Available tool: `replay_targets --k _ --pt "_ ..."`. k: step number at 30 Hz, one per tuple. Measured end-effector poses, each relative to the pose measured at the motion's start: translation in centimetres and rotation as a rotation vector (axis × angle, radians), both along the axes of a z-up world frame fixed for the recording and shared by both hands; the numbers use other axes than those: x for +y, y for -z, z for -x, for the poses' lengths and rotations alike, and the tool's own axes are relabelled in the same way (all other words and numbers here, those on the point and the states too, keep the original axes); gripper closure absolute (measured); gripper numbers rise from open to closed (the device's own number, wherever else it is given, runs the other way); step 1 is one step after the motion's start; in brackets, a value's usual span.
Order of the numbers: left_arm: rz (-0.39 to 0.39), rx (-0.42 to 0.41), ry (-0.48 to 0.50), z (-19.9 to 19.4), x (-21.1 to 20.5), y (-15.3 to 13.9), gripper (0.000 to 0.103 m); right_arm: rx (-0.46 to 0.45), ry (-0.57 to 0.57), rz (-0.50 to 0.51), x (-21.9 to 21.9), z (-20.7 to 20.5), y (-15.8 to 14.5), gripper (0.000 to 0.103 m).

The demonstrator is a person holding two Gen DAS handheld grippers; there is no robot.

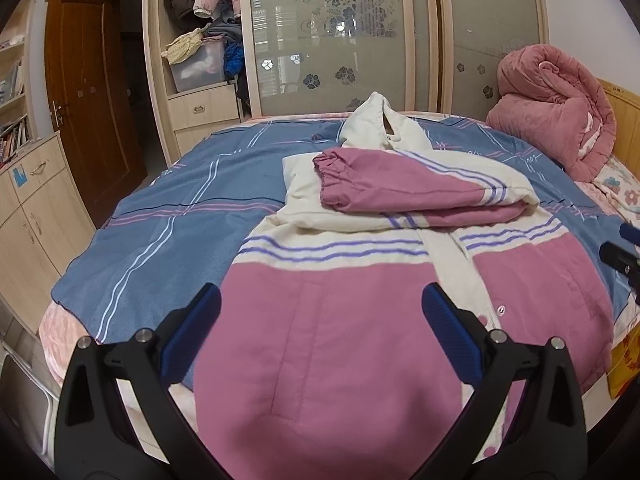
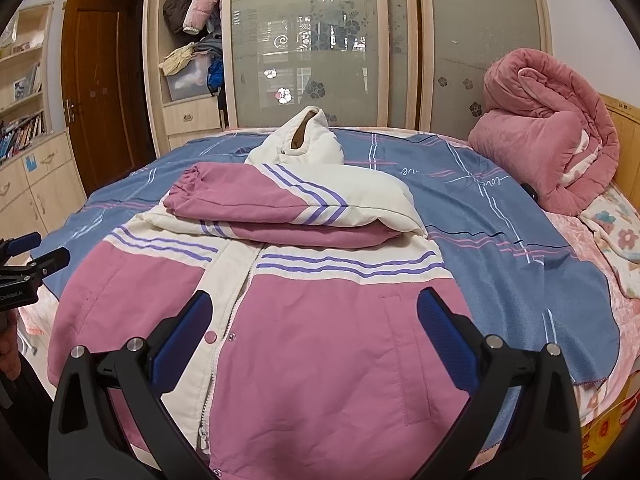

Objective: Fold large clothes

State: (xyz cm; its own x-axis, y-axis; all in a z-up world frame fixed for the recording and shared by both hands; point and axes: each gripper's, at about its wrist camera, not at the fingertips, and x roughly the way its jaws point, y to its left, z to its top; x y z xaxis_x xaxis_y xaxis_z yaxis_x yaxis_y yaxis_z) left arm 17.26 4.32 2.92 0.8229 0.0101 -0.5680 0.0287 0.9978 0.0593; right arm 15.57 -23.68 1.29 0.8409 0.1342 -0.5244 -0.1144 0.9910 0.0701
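A pink and cream padded jacket (image 1: 340,320) (image 2: 320,340) with purple stripes lies front up on the bed, hem toward me. Both sleeves (image 1: 400,192) (image 2: 260,204) are folded across the chest, and the cream hood (image 1: 376,120) (image 2: 304,136) stands up at the far end. My left gripper (image 1: 322,308) hovers open over the jacket's left hem half, nothing between its fingers. My right gripper (image 2: 314,312) hovers open over the right hem half beside the zipper. In the right wrist view the left gripper (image 2: 30,256) shows at the left edge.
A blue striped blanket (image 1: 180,220) (image 2: 500,240) covers the bed. A rolled pink quilt (image 1: 560,108) (image 2: 552,132) sits at the far right by the headboard. A wardrobe (image 1: 340,40) with sliding doors stands behind, a wooden door (image 1: 84,100) and low cabinets (image 1: 28,216) to the left.
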Motion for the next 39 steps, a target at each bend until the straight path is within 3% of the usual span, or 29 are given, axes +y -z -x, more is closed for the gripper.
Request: replay_targets --k 5,10,14,17,18,20,26,28,36,37,39 --pt "0.058 -0.069 0.076 -1.8 -1.0 -5.4 0.002 -0.005 -0.002 -0.056 -0.6 -1.3 -1.3 0.001" --pt "0.059 -0.099 0.112 -6.8 -2.6 -8.3 0.002 0.03 -0.029 -0.067 -0.2 -7.1 -4.0 0.001" --pt "0.057 -0.048 0.086 -10.9 -2.7 -5.5 0.002 0.116 -0.024 -0.022 1.1 -16.4 -6.1 0.001" --pt "0.099 0.009 0.062 -12.2 -1.3 -2.1 0.002 0.203 -0.031 0.054 3.2 -24.7 -6.2 0.002" --pt "0.105 0.033 0.042 -12.7 -0.8 -1.2 0.002 0.242 -0.029 0.066 3.8 -27.5 -5.8 0.01" --pt "0.126 0.054 0.017 -13.5 -0.1 -0.6 0.002 0.305 -0.019 0.075 4.9 -32.0 -5.0 0.021" --pt "0.162 0.069 -0.005 -14.0 1.6 -0.5 0.002 0.349 0.071 0.214 8.9 -46.5 -2.8 0.023" --pt "0.168 0.067 -0.009 -14.1 2.0 -0.7 0.002 0.362 0.087 0.23 9.7 -49.9 -2.0 0.029" --pt "0.139 0.085 0.004 -13.8 3.2 -0.2 0.002 0.416 0.125 0.334 12.9 -59.1 1.8 0.031" --pt "0.139 0.089 -0.001 -13.8 3.4 0.0 0.002 0.425 0.141 0.353 12.9 -59.8 2.2 0.037" --pt "0.139 0.097 -0.013 -13.8 3.9 0.2 0.002 0.443 0.159 0.371 12.6 -61.2 3.0 0.06"
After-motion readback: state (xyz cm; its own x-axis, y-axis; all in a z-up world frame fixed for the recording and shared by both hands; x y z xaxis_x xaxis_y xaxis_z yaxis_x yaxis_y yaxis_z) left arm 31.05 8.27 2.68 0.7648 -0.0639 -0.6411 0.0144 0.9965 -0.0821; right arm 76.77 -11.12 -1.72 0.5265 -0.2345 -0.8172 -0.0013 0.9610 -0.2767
